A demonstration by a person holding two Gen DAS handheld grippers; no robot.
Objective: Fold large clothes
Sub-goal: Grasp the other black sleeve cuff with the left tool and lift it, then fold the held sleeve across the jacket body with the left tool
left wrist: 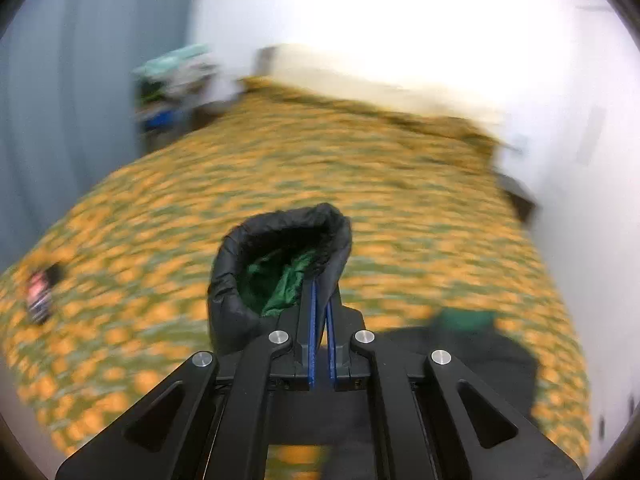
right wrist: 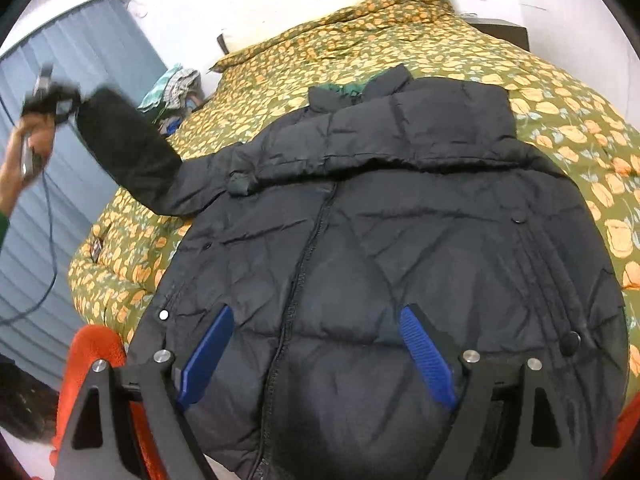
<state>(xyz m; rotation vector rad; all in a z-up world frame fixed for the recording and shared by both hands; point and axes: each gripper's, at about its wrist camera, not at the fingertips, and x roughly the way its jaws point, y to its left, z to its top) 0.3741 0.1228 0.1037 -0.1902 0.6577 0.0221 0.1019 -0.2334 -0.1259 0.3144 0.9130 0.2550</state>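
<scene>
A black puffer jacket (right wrist: 380, 240) with green lining lies front up on the bed, zipped, collar at the far end. My left gripper (left wrist: 322, 284) is shut on the jacket's sleeve cuff (left wrist: 280, 252), whose green lining shows inside the opening; it holds the cuff up above the bed. In the right wrist view the same sleeve (right wrist: 124, 148) is stretched up and left from the shoulder, with the left gripper (right wrist: 48, 96) at its end. My right gripper (right wrist: 316, 320) is open and empty, hovering over the jacket's lower front near the zip.
The bed has an orange-and-green flowered cover (right wrist: 460, 40). A small dark object (left wrist: 40, 292) lies on its left side. An orange cloth (right wrist: 92, 356) sits at the bed's near left edge. Blue blinds (right wrist: 80, 64) and a pile of clothes (right wrist: 176, 84) are at the left.
</scene>
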